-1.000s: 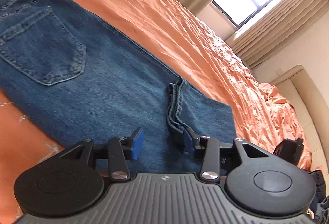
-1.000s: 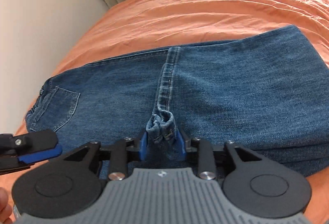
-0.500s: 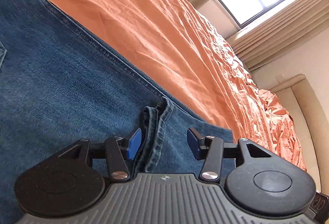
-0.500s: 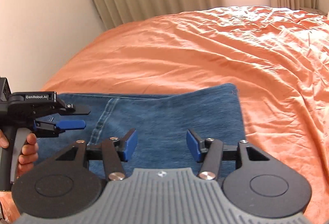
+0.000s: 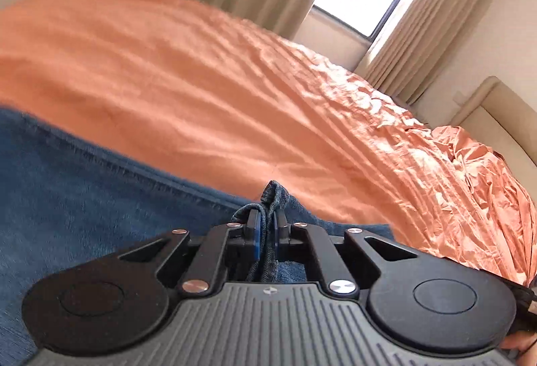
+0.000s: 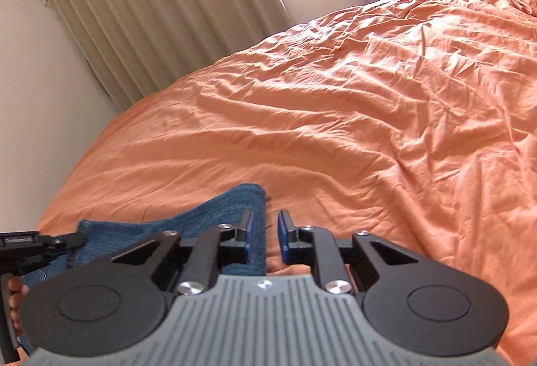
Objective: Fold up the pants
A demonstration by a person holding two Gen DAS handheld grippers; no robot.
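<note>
- Now the left tool (image 5: 266, 228) has just closed, pinching a bunched fold of the jeans (image 5: 84, 198), which lie on the orange bed (image 5: 201, 81).
- Right tool (image 6: 265, 231): its jaws have just been closing, with a narrow gap left. The jeans' corner lies between them, against the left pad only.

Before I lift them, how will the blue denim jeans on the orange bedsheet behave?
Probably floppy: the blue denim jeans bunch into a soft ridge at their edge. Likely heavy, since the layers look thick. Unlikely to slip much on the wrinkled orange bedsheet.
</note>
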